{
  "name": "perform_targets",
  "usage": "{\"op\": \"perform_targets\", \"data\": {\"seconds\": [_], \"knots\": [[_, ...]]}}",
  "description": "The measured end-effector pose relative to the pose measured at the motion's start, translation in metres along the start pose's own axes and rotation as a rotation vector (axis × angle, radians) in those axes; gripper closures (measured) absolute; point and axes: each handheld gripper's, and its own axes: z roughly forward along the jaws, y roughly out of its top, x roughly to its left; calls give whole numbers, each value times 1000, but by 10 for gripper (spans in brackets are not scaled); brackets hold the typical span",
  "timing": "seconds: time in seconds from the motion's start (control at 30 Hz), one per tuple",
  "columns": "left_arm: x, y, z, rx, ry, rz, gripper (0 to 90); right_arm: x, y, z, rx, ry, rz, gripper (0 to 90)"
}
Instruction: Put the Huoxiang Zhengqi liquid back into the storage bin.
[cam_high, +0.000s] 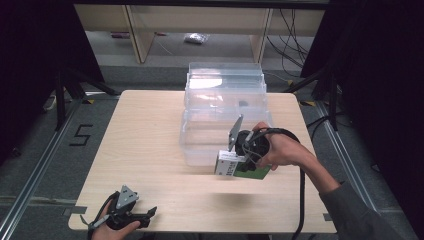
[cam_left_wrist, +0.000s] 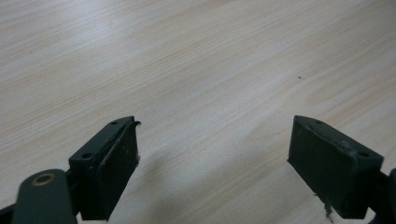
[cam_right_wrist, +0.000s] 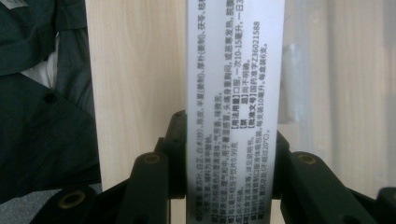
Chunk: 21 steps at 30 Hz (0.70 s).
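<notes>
Right gripper view has the right gripper (cam_right_wrist: 232, 154) clamped on a white printed box (cam_right_wrist: 235, 93), a jaw pressed to each long side. It hangs above the table (cam_high: 150, 150) towards its right edge, just before the clear plastic bin (cam_high: 225, 117). The left gripper (cam_high: 150, 214) rests open at the near edge

We see even, soft light from above on the table (cam_high: 150, 150); the surroundings stay dark. The clear box (cam_high: 225, 107) carries white glare. Near the lens, the printed carton (cam_right_wrist: 233, 93) looks slightly blurred.
</notes>
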Motion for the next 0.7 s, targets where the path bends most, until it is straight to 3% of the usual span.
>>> {"op": "perform_targets", "data": {"seconds": [0.03, 0.1, 0.13, 0.17, 0.23, 0.27, 0.3, 0.33, 0.4, 0.43, 0.47, 0.5, 0.53, 0.63, 0.7], "knots": [[0, 0, 0, 3, 1, 3, 154, 1, 0, -3, 3, 5, 44, 647], [0, 0, -1, 9, 6, -5, 153, -4, -1, -7, 1, -1, 11, 647], [0, 0, 0, 0, 7, -5, 153, -5, -1, -9, 1, 3, 34, 647], [-1, -1, 1, -11, 7, -19, 153, -9, -2, -9, -17, 3, 13, 647], [0, 0, -1, 6, 8, -2, 153, -11, -3, -12, -11, 6, 48, 647], [-1, -1, 1, -13, 11, -26, 154, -13, -4, -13, -3, -11, 36, 647], [0, -1, 0, 3, 8, -13, 153, -16, -5, -14, -15, -3, 17, 647], [0, -1, 0, 3, 8, -13, 153, -17, -6, -15, -16, 5, 40, 647], [1, 0, 0, -2, 7, -4, 153, -21, -6, -16, -27, 1, 25, 647], [-1, -1, 1, -7, 9, -21, 154, -25, -7, -17, -27, 0, 21, 648], [1, -1, 0, 5, 8, -5, 153, -24, -7, -18, -12, 2, 60, 647], [1, 0, 0, 1, 10, -3, 153, -28, -8, -18, -25, 0, 33, 648], [1, 0, 0, -1, 10, -4, 154, -30, -8, -20, -14, 2, 59, 647], [1, -1, 1, 5, 11, 3, 154, -38, -11, -25, -14, -12, 65, 648], [1, -1, 1, -2, 14, -8, 153, -44, -11, -27, -24, -14, 40, 648]]}}
